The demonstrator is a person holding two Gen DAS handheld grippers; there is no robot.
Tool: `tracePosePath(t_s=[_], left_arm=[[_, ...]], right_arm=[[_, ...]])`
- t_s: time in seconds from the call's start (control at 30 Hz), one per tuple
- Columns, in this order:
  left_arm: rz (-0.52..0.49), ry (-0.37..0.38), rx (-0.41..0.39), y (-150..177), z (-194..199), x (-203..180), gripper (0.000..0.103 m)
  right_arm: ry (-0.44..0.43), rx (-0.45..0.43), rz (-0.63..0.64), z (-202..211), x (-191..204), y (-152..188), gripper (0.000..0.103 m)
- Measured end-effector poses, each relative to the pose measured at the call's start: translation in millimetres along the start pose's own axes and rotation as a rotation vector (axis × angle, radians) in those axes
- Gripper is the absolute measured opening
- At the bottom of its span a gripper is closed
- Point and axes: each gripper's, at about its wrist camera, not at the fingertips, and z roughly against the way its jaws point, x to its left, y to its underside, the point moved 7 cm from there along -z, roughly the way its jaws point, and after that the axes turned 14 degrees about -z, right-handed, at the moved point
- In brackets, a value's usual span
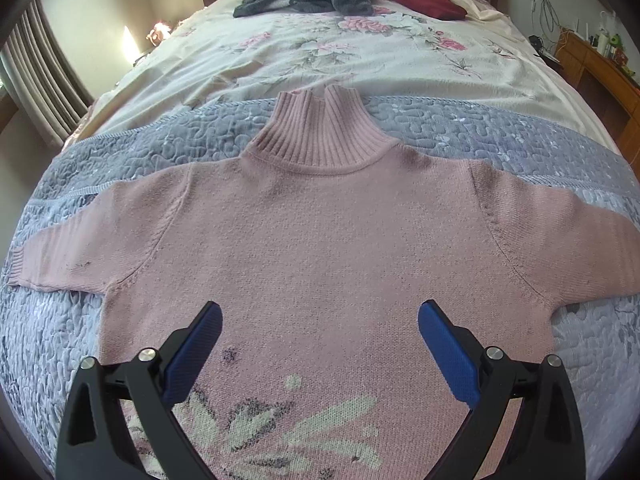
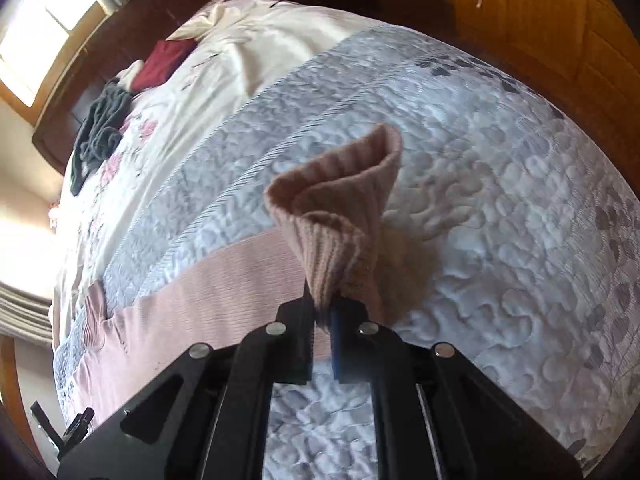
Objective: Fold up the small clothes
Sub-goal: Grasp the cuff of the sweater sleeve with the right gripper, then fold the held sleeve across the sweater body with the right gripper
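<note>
pink sweater (image 1: 320,220) | we see a ribbed turtleneck, pale floral knit near the hem | lies flat, front up, sleeves spread | right cuff (image 2: 340,216) is lifted and bunched above the bed
</note>
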Motion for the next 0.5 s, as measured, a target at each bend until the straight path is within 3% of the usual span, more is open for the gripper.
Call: tracePosePath(t_s=[0.13,0.3,0.5], left_arm=[[0.006,0.008,0.0,6,1,11,0.099],[0.027,0.011,-0.003,13,3,29,0.099],[0.048,0.017,0.001,24,3,51,0.099]], right_arm=[[-0.084,0.035,0.1,-3,66,31,0.005],[-0.165,0.104,0.231,-12,143,94,0.005],[-0.213,0.191,0.348,-34,216,170,0.005]])
